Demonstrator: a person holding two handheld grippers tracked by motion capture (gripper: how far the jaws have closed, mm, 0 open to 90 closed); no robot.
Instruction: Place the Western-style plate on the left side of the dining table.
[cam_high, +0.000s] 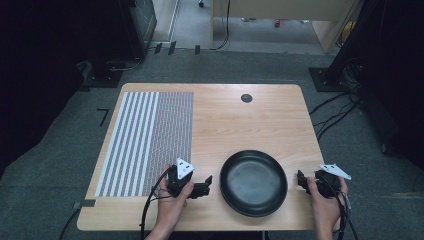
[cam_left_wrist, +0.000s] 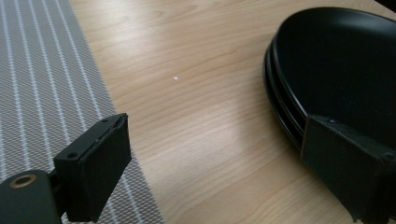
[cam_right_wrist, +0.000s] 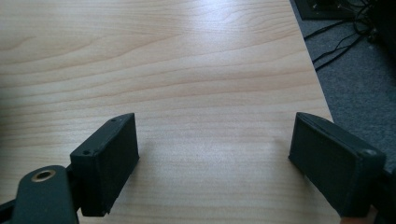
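Item: black plate (cam_high: 253, 182), round, shallow, glossy, lying flat near the front edge of the wooden surface (cam_high: 235, 120), between the two tools and touching neither.

Stock note: the left tool view shows two rims (cam_left_wrist: 280, 100) at the plate's edge, so this looks like more than one plate stacked; from the high view it reads as one.

Handling, as judged: stiff, likely ceramic or melamine, moderately heavy, smooth and slippery, breakable if dropped. Best hold is at the raised rim, one jaw above and one under the lip; the flat centre offers no grip.

Left tool (cam_high: 204, 188): jaws spread wide, empty, just beside the plate's left rim and pointing toward it.

Right tool (cam_high: 301, 178): jaws spread wide, empty, at the surface's right edge near the plate's right rim; its own view looks over bare wood and the grey floor (cam_right_wrist: 364, 84).

Also present: striped grey mat (cam_high: 147, 140) on the left half, a dark round grommet (cam_high: 246, 98) at the far side.
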